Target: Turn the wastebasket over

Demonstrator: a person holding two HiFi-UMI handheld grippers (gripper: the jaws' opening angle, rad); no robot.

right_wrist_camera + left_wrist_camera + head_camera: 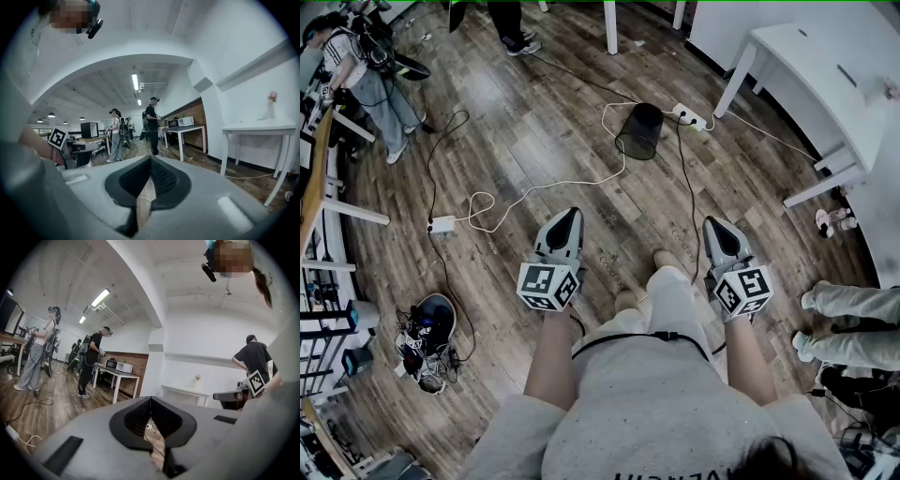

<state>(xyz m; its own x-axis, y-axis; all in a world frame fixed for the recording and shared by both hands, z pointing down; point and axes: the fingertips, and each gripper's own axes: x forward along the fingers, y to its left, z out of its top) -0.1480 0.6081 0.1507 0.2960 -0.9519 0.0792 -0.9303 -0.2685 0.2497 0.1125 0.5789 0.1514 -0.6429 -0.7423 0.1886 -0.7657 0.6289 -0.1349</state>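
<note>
A black mesh wastebasket (639, 130) lies on the wooden floor, a good way ahead of me, next to a white power strip (689, 117). My left gripper (569, 215) is held level in front of my body, jaws shut with nothing between them. My right gripper (713, 223) sits to its right, tilted slightly down, also shut and empty. Both are well short of the wastebasket. In the left gripper view the shut left gripper (150, 400) points across the room. The right gripper (150, 159) in the right gripper view does the same; neither view shows the wastebasket.
White and black cables (534, 183) snake over the floor between me and the wastebasket. A white table (825, 75) stands at the right, another table leg (610, 26) behind. A bag of gear (429, 339) lies at the left. People stand around (370, 80), one at right (848, 319).
</note>
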